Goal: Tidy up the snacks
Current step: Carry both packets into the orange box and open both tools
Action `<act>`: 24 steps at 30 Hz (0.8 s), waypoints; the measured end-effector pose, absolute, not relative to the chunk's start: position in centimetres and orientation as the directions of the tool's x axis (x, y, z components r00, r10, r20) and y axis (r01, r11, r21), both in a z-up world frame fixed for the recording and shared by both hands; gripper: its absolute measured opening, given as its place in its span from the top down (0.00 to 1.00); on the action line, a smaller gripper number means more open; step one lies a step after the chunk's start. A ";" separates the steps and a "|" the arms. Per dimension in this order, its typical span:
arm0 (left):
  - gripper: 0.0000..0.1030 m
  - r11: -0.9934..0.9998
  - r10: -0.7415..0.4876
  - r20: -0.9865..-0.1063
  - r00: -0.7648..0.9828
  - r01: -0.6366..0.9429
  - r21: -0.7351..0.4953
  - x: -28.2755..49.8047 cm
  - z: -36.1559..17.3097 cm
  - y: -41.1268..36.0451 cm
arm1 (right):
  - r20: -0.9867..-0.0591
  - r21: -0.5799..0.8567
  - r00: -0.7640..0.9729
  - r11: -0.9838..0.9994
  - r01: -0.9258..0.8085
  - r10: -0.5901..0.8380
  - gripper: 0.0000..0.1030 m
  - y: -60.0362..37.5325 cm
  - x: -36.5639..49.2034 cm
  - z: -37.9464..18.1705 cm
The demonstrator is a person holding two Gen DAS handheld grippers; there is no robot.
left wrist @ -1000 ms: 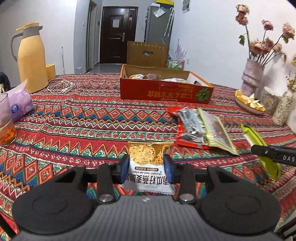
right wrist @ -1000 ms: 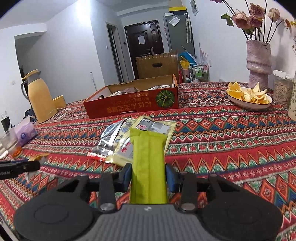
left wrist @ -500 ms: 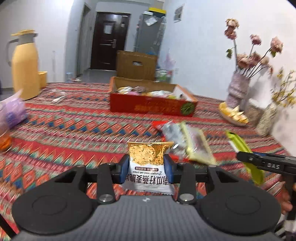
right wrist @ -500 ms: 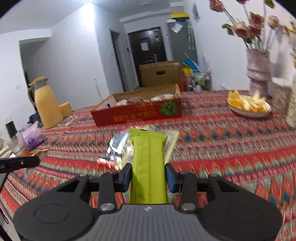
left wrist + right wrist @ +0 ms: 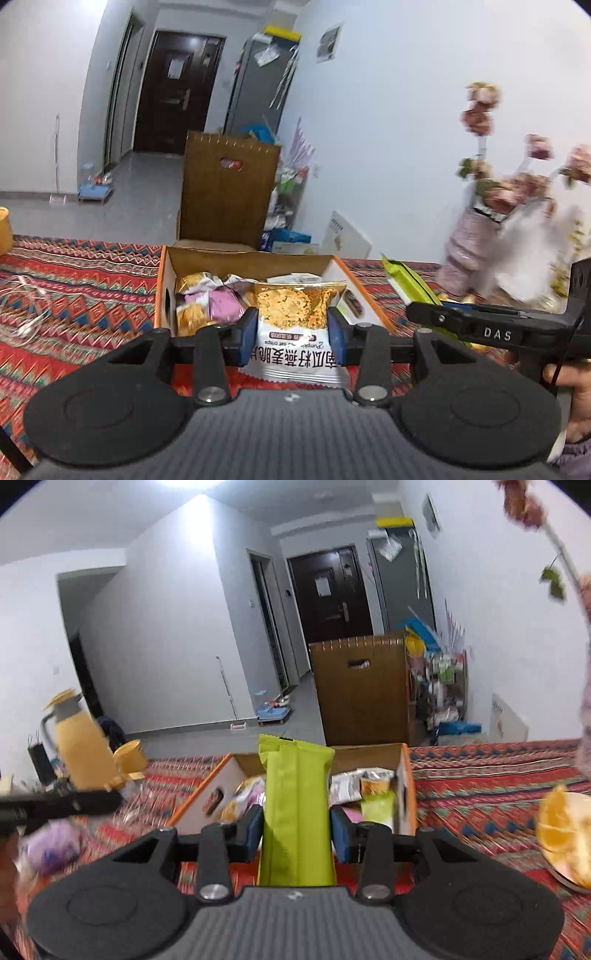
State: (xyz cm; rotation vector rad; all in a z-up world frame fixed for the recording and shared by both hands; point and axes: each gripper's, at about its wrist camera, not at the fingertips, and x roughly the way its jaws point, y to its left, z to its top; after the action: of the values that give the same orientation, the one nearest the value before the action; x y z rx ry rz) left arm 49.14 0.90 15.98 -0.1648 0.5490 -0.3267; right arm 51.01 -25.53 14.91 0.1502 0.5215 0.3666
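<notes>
Both hands are in the carry-to-box step: each gripper holds one snack and points at the open cardboard box (image 5: 164, 280) that sits on the patterned counter (image 5: 81, 295) in the middle of both views. The left gripper (image 5: 291, 330) has its blue-padded fingers (image 5: 246, 334) closed on a white oat-crisp packet (image 5: 295, 332), which stands upright at the centre of the left view with its printed top over the near edge of the box. The right gripper (image 5: 297, 829) has its fingers (image 5: 255, 829) clamped on a long green packet (image 5: 295, 808), also upright and central in the right view, its top in front of the box's far wall. That same green packet shows at the right of the left view, beside the box's right wall. Judging from this, neither snack is released yet; the next move calls for bringing each packet over the box opening, lowering it past the rim, then opening the fingers so it drops among the snacks already inside. Counted: two grippers, two held packets, one box. The loose packets inside the box are several, overlapping and partly hidden, so an exact count cannot be given. At the lower right of the right view sits one plate of orange slices (image 5: 561, 834); one yellow thermos jug (image 5: 79, 744) stands at its left.
</notes>
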 end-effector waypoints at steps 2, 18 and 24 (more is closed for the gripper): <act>0.61 0.947 -0.315 -0.523 0.792 0.222 -0.233 53.4 15.0 0.3 | -0.490 0.277 0.779 0.917 -0.287 0.392 0.63 -24.9 55.5 14.4; 0.50 0.968 -0.252 -0.644 0.722 0.184 -0.172 64.4 3.9 -0.5 | -0.683 0.346 0.632 0.924 -0.163 0.367 0.49 -18.1 70.4 3.5; 0.37 0.963 -0.269 -0.618 0.739 0.191 -0.191 63.3 4.9 0.6 | -0.673 0.387 0.607 0.900 -0.198 0.423 0.65 -18.1 69.3 4.1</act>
State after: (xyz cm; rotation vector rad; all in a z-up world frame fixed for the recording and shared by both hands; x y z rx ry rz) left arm 63.34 0.55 4.94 -0.1182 0.6956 -0.2532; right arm 69.26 -18.10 4.13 0.2874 0.8466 0.3643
